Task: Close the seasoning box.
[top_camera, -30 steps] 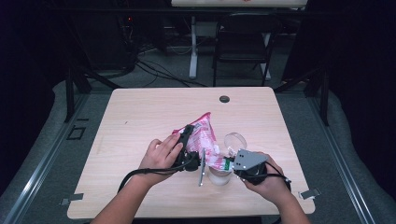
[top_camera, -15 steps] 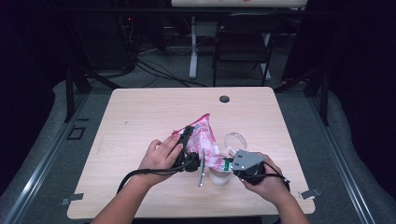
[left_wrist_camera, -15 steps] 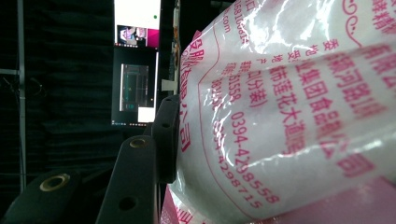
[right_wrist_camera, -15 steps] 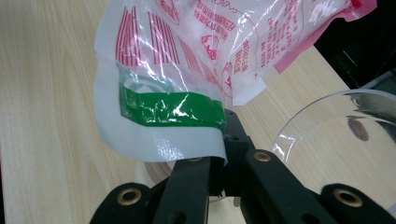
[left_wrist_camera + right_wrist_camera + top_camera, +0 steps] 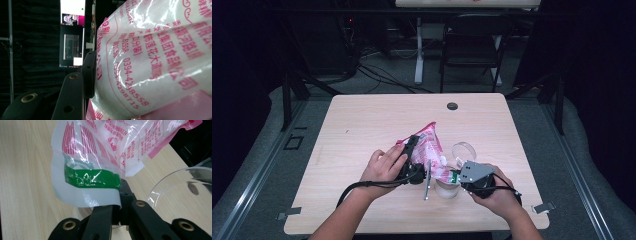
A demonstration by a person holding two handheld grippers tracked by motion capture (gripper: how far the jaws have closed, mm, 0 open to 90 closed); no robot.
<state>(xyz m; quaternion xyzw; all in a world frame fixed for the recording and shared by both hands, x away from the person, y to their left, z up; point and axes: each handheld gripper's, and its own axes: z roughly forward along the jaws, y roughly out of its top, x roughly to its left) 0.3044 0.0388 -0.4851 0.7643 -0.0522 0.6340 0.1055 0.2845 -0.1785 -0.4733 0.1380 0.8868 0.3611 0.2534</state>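
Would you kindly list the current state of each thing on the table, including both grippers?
Pink and white printed plastic bag: lifted off the table, tilted, held at two places.
Left gripper: closed on the bag's full body.
Right gripper: shut on the bag's white and green edge.
Clear plastic cup: upright below the bag.
Clear round lid: off the cup, lying on the light wooden table.

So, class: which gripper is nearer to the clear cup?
Right. The right gripper sits beside the cup, pinching the bag's corner above it; the left gripper grips the bag's body, farther left.
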